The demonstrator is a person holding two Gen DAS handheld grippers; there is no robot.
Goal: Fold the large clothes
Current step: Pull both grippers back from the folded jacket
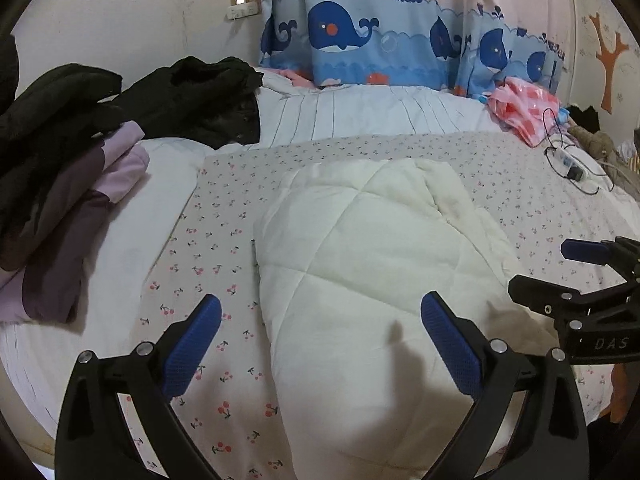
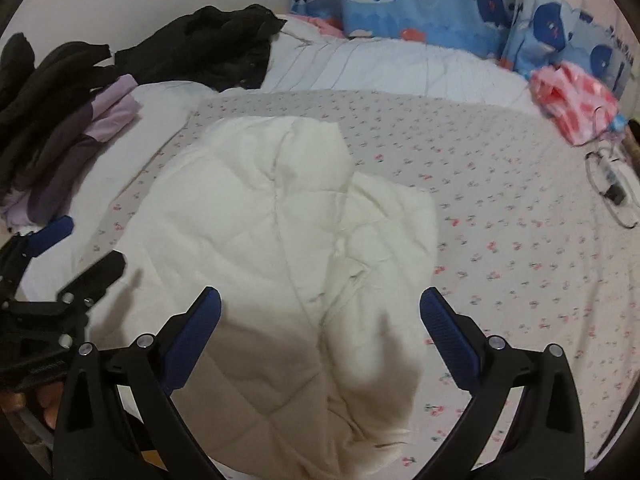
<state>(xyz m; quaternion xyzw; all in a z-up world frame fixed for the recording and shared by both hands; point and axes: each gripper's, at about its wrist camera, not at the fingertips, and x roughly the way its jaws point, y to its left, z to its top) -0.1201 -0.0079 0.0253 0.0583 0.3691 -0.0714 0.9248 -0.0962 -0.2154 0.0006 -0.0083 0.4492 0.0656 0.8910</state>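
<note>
A white quilted garment (image 1: 372, 264) lies folded in a long bundle on the cherry-print bedsheet (image 1: 216, 216). It also shows in the right wrist view (image 2: 272, 240), with a loose flap on its right side. My left gripper (image 1: 320, 316) is open and empty, hovering over the garment's near left part. My right gripper (image 2: 320, 312) is open and empty above the garment's near end. The right gripper shows at the right edge of the left wrist view (image 1: 548, 276), and the left gripper at the left edge of the right wrist view (image 2: 80, 244).
A pile of black and purple clothes (image 1: 68, 168) lies on the bed's left side. A pink bag (image 1: 524, 108) and a cable with a charger (image 1: 568, 164) lie at the back right. A whale-print curtain (image 1: 380, 36) hangs behind the bed.
</note>
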